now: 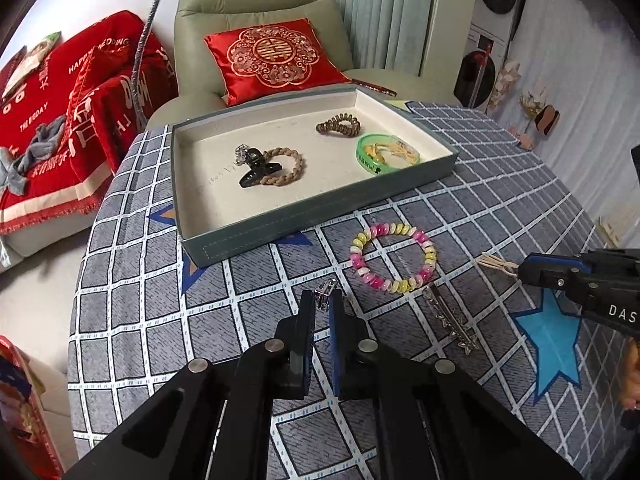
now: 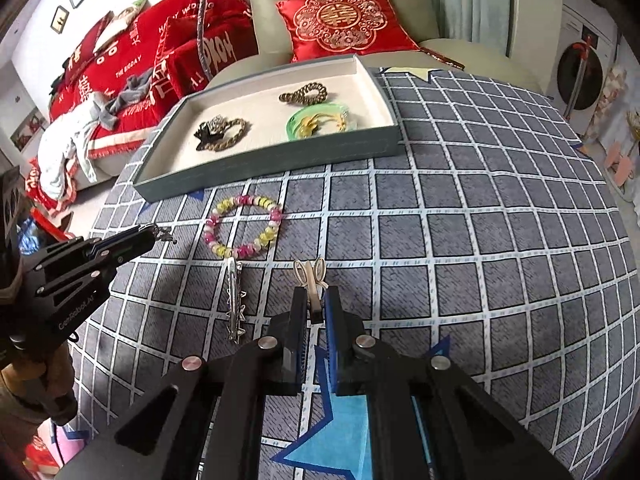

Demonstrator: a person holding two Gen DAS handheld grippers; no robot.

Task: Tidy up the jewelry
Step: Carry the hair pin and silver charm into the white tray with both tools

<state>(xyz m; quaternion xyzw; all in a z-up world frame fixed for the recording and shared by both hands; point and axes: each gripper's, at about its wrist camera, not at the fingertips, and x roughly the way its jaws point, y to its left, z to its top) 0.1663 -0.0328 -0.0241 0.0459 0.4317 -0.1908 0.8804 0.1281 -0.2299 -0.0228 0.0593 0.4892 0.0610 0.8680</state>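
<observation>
Left wrist view: nearest the lens, the left gripper (image 1: 324, 300) has its fingers pinching a small silver clip (image 1: 325, 291) by the tips, above a counter (image 1: 160, 320) covered in a grey grid-patterned cloth. Just right of the fingertips lies a long silver hair clip (image 1: 452, 322) with star shapes, and beyond it a pink, yellow and white beaded bracelet (image 1: 392, 258) rests flat on the cloth. Further back sits a grey tray (image 1: 280, 228) with a cream lining, holding a black claw clip (image 1: 256, 168) that overlaps a braided tan hair tie (image 1: 286, 166), a brown spiral hair tie (image 1: 338, 124) and a green bangle (image 1: 384, 154). At the right edge, the right gripper (image 1: 520, 270) is clamped on a cream bow-shaped piece (image 1: 496, 264). A green armchair (image 1: 248, 0) with a red cushion (image 1: 276, 56) stands behind the counter.

Right wrist view: closest to the camera, the right gripper (image 2: 316, 300) grips the cream bow-shaped piece (image 2: 310, 274) between its fingers, its loops sticking out past the tips. The long silver hair clip (image 2: 234, 300) lies just to its left, the beaded bracelet (image 2: 242, 226) beyond, near the front wall of the tray (image 2: 280, 156). At left, the left gripper (image 2: 154, 236) holds the small silver clip (image 2: 164, 235) at its tips, clear of the tray.
</observation>
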